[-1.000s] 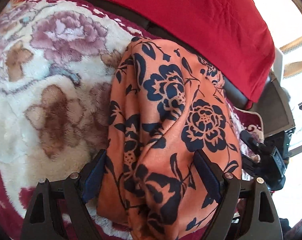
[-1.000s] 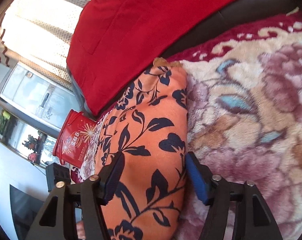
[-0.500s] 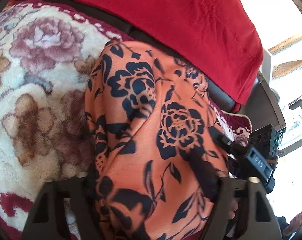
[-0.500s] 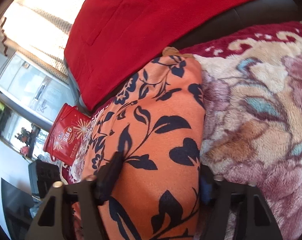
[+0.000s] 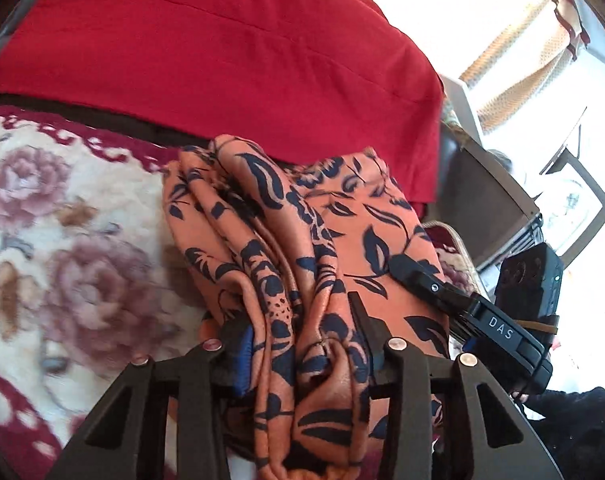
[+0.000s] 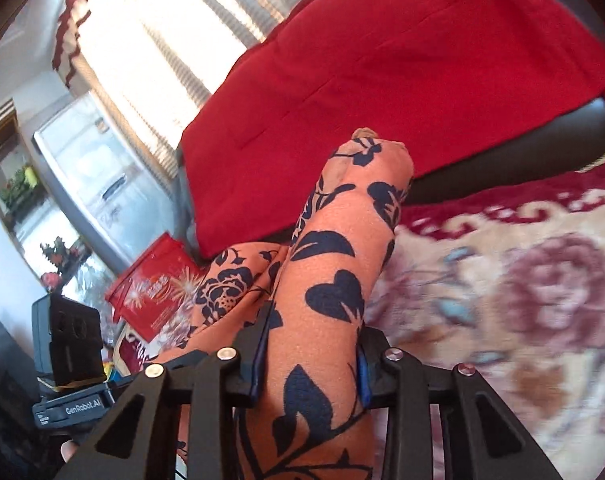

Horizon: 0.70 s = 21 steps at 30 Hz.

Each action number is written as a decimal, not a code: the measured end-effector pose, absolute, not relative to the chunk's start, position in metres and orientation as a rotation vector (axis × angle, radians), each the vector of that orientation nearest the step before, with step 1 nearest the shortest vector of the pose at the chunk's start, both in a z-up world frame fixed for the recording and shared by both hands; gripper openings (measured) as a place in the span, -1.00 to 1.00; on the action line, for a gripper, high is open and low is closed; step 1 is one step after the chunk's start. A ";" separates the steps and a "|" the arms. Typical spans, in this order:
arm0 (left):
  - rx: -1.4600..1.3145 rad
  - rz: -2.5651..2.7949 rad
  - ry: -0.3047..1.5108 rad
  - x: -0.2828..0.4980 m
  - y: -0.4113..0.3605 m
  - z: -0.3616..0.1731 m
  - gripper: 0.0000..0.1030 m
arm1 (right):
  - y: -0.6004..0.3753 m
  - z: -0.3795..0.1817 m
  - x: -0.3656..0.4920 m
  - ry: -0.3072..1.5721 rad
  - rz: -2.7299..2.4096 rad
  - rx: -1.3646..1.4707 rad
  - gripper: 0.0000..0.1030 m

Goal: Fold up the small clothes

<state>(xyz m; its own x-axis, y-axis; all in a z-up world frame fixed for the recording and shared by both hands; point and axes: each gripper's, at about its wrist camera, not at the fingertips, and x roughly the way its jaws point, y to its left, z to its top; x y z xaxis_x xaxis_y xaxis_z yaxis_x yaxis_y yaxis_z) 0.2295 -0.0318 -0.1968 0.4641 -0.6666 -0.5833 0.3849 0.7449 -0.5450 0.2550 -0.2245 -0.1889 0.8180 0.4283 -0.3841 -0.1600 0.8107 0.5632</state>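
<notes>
An orange garment with a dark blue flower print point(image 5: 334, 232) is bunched into thick folds and raised off the flowered blanket point(image 5: 62, 240). My left gripper point(image 5: 302, 344) has its jaws closing, and a wad of the cloth is squeezed between its blue pads. In the right wrist view the same orange garment point(image 6: 326, 280) runs as a rolled band through my right gripper point(image 6: 310, 352), whose jaws are closing too, pads pressing on it. The right gripper's black body shows at the lower right of the left wrist view.
A red cover point(image 5: 222, 48) lies over a dark sofa back point(image 6: 502, 152) behind the blanket. A red printed tin point(image 6: 154, 280) stands at the left in the right wrist view. Curtained windows and a glass-fronted cabinet point(image 6: 94, 172) are beyond.
Both grippers have closed in on the orange garment and lifted it off the blanket, so it now hangs gathered in folds instead of lying flat. Both views have tilted upward.
</notes>
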 end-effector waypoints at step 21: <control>-0.172 -0.266 1.018 0.200 -0.031 -0.255 0.65 | -0.289 -0.244 0.245 0.790 0.211 0.693 -0.04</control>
<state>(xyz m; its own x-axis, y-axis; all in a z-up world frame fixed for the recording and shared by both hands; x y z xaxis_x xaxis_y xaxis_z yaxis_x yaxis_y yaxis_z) 0.2001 -0.0305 -0.2552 0.4970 -0.2982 -0.8149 0.1390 0.9543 -0.2644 0.2454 -0.2895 -0.2443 0.6969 0.4207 -0.5808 0.0757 0.7622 0.6429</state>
